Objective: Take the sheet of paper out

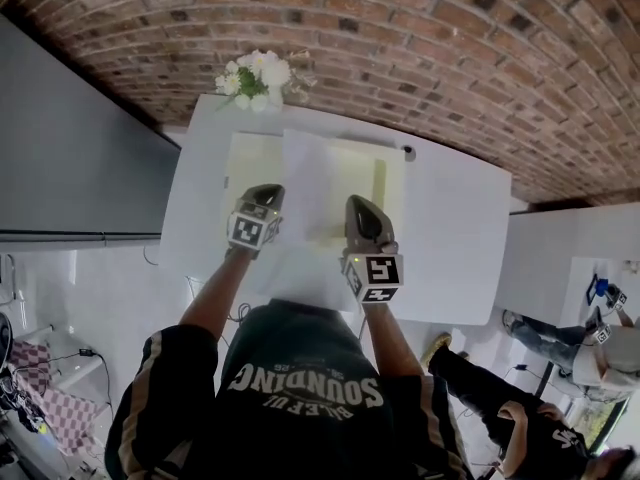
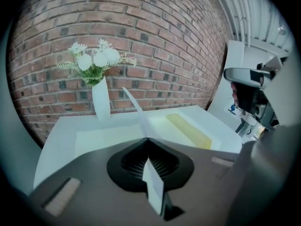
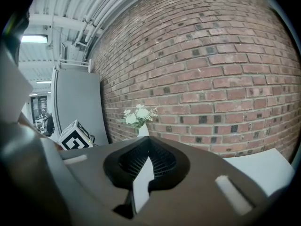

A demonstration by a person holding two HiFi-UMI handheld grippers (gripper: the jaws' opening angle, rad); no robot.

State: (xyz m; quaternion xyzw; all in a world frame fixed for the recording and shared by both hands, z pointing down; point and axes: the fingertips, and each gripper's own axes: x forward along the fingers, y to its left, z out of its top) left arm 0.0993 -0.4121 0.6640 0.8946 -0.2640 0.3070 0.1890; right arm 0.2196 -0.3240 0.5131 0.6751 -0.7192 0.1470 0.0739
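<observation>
A white sheet of paper (image 1: pixel 308 203) hangs between my two grippers, lifted above an open pale-yellow folder (image 1: pixel 250 163) on the white table (image 1: pixel 455 228). My left gripper (image 1: pixel 265 196) is shut on the sheet's left edge. In the left gripper view the paper (image 2: pixel 135 105) rises from the closed jaw tips (image 2: pixel 147 139), with the folder (image 2: pixel 188 128) beyond. My right gripper (image 1: pixel 362 211) is shut on the right edge. In the right gripper view a strip of the paper (image 3: pixel 141 182) shows in the closed jaws (image 3: pixel 148 138).
A white vase of white flowers (image 1: pixel 255 78) stands at the table's far edge against the brick wall (image 1: pixel 420 58). A grey cabinet (image 1: pixel 70 158) is on the left. A small dark object (image 1: pixel 408 152) lies by the folder's far right corner. People (image 1: pixel 540 348) are at the lower right.
</observation>
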